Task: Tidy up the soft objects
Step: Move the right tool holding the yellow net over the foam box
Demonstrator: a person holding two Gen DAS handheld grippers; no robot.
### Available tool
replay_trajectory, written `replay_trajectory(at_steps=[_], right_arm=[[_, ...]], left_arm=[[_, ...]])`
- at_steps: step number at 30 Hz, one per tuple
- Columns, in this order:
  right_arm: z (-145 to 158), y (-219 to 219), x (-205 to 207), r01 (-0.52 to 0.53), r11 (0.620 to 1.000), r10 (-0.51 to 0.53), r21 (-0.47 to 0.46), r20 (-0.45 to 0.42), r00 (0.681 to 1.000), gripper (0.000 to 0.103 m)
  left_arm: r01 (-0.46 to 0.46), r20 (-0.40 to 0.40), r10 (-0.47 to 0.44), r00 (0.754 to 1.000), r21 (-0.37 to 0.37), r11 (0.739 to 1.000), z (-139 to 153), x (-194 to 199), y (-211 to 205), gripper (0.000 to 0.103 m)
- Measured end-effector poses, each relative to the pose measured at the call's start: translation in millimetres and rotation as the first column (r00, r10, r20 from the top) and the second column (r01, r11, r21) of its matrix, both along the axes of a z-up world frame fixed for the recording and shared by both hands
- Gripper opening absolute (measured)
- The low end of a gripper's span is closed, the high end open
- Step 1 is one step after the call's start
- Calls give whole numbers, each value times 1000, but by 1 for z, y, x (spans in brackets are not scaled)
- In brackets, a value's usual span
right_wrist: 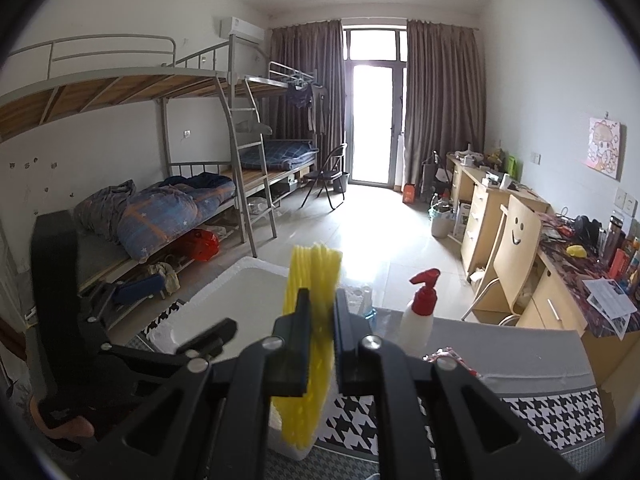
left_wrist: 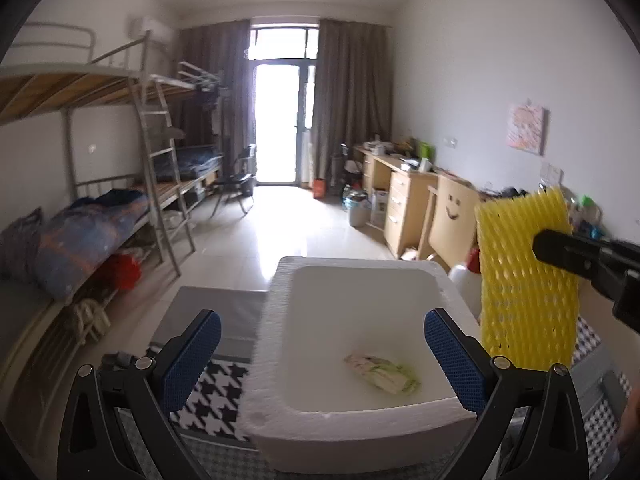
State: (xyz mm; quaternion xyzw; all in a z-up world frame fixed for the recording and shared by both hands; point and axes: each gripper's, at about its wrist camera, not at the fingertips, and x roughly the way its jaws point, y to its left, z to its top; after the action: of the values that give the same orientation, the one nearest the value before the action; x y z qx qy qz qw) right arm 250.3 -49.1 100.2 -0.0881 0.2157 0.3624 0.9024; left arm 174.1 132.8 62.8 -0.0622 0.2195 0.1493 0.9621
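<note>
Left gripper [left_wrist: 322, 354] stood with its jaws wide apart over the white foam box [left_wrist: 276, 344], nothing between the blue, dimpled pads [left_wrist: 192, 360]. Right gripper [right_wrist: 322, 312] was clamped on the yellow foam net [right_wrist: 308, 364], its black jaws pressed nearly together with the sleeve squeezed thin between them.

In the left wrist view that net [left_wrist: 528, 276] showed as a tall rectangle of soft mesh with diamond-shaped holes and a ragged top edge, held upright in the air just right of the box. Seen edge-on from the right wrist, it was only a narrow strip of bunched strands, its middle hidden by the jaws.

The box was thick-walled, with a grainy, crumbly rim and a smooth, rounded hollow. Inside lay a small crumpled packet [left_wrist: 382, 372] of pale, green-tinted wrapping; its print was too blurred to read.

Beneath the box lay a black-and-white houndstooth cloth [left_wrist: 216, 396], partly covered by the box and cut off by the gripper arms. A white plastic spray bottle [right_wrist: 418, 320] with a red trigger stood just beyond the right gripper, its base hidden behind the gripper's frame. A red-and-white object beside it was mostly hidden and could not be made out.
</note>
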Motion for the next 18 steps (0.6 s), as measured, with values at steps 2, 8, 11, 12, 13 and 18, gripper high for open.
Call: replay_trajectory(at_steps=[2,8,11,12,13,18], right_arm=[[0,3,1,-3,1000,3,-2,-1,1000,13],[-3,16,5,-14,1000,14,-16,-9,1000,13],[-4,20,6,-18,1000,18,-22,-10,1000,13],[-5,21,7,-20,1000,20,-22,-11,1000,13],[-5,22,7,-20,1000,20,-23,-10,1000,13],[-6,25,7,-22,999,22,-23,-14,1000,13]], left_arm=[[-18,-8,18,1000,11,1000,-1,-1,1,102],[-51,-30,53,998,51,997,-5,-3,-2,102],[-40,-42,42,998,59,997,-6,-3,-3,102],[-43,-41,46,998,59,997,-6,-6,-2,102],[-48,-45,51,998,68,997,-7,-6,-2,102],[-65,-21,67,998,83,994,-9,-14,-2,102]])
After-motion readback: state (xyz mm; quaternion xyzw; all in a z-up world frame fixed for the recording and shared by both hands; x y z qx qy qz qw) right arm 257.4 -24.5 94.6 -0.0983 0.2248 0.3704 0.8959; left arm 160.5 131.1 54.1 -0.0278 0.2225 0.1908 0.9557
